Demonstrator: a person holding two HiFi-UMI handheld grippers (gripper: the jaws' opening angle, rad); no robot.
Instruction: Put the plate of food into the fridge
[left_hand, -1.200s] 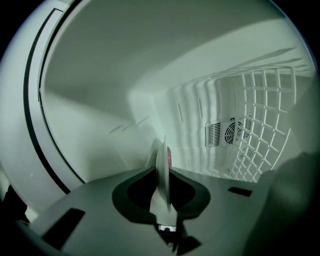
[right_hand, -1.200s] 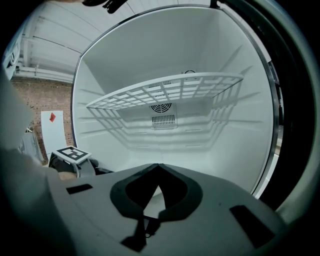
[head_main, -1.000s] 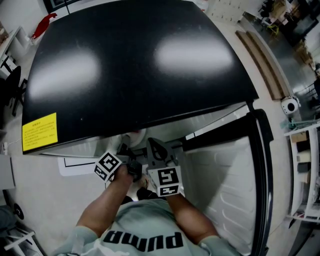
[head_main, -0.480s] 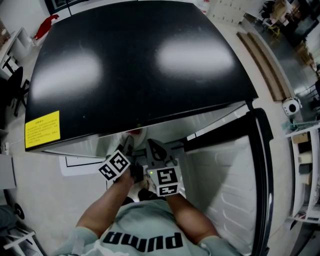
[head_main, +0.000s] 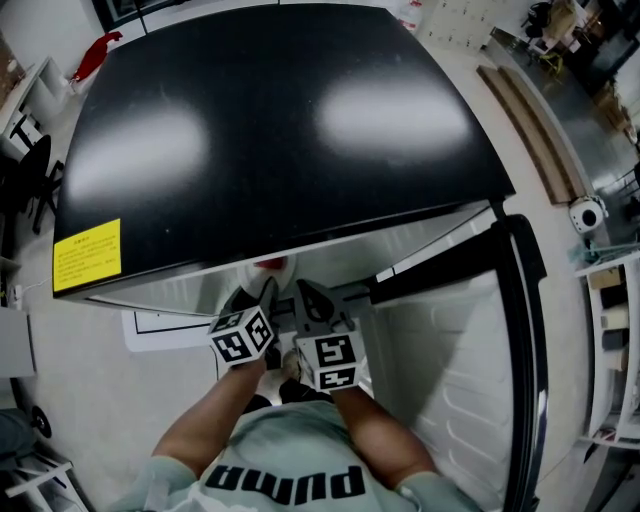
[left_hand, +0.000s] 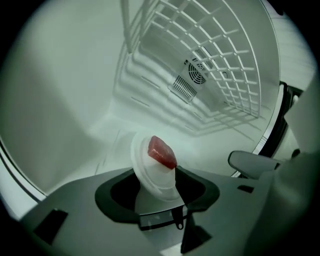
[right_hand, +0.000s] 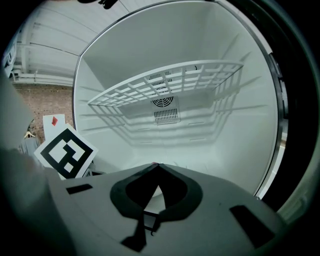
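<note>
Holding red food (left_hand: 162, 152), plate (left_hand: 156, 180) inside fridge (left_hand: 65, 90)

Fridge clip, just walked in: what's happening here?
A person holds a gripper in each hand inside the open fridge. The left gripper has its jaws opening around a white plate carrying a red piece of food, below the wire shelf. The right gripper is beside it, jaws together, holding nothing.
</note>
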